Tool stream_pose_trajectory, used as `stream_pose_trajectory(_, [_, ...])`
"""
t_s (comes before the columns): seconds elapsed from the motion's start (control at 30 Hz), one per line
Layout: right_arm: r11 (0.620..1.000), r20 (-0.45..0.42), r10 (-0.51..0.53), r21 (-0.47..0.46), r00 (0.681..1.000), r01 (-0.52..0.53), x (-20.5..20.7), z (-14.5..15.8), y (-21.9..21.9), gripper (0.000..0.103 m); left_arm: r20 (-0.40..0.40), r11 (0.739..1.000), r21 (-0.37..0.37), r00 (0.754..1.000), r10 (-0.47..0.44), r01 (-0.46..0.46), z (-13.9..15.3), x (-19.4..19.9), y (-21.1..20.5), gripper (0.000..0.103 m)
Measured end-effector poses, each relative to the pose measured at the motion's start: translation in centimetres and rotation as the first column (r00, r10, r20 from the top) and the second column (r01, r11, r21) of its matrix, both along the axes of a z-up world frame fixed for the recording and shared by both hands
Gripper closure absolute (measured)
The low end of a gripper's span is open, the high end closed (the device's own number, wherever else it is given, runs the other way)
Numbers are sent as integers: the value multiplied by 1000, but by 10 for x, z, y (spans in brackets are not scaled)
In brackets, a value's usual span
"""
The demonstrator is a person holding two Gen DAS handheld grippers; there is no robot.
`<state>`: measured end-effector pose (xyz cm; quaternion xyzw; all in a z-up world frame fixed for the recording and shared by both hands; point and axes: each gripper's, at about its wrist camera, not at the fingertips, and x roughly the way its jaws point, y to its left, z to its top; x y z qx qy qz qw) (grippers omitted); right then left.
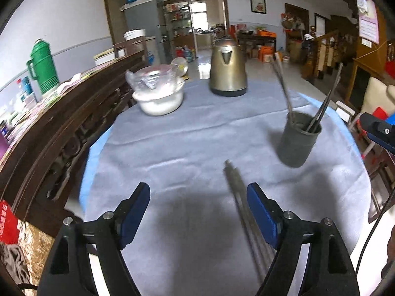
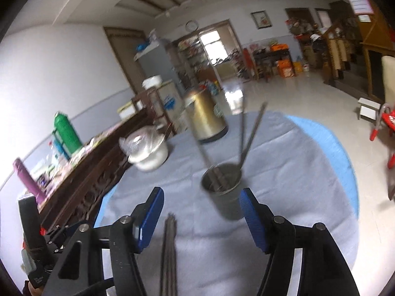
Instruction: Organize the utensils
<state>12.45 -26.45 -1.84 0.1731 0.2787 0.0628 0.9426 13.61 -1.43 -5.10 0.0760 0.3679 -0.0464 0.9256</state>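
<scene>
A dark grey cup stands on the grey tablecloth with several metal chopsticks upright in it. A bundle of metal chopsticks lies flat on the cloth in front of the cup. My left gripper is open above the cloth, and the lying bundle runs just inside its right finger. My right gripper is open too, with the cup just beyond its fingertips and the bundle below, between its fingers. Neither gripper holds anything. Part of the right gripper shows at the right edge of the left wrist view.
A brass-coloured kettle stands at the table's far edge. A white bowl with a plastic-wrapped dish on top sits far left. A dark wooden sideboard with a green thermos lines the left. A red chair stands right.
</scene>
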Motion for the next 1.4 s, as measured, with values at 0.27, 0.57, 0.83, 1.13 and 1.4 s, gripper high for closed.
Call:
stream_pose_trajectory(0.27, [996,-47,83,-36,995,-85,7,-16,45,35,-2,998,6,998,61,-61,-6,-1,30,22])
stream_pose_trajectory(0.57, [987,-112,139,-63,984,-147,24,-34,83,35,-47,997,-5,996,82,-82,-25,11,42,22])
stream_pose_trajectory(0.83, [988,-160,136,-46,978,-145,41,-50,84,35,-89,997,-3,993,80,-81,-39,28,40,22])
stream_pose_trajectory(1.13, [990,-198,124,-37,972,-134,60,-62,82,35,-127,998,-6,990,68,-69,-50,46,33,21])
stream_pose_trajectory(1.4, [991,-237,117,-32,964,-128,73,-74,83,35,-151,998,-8,987,57,-59,-58,58,31,22])
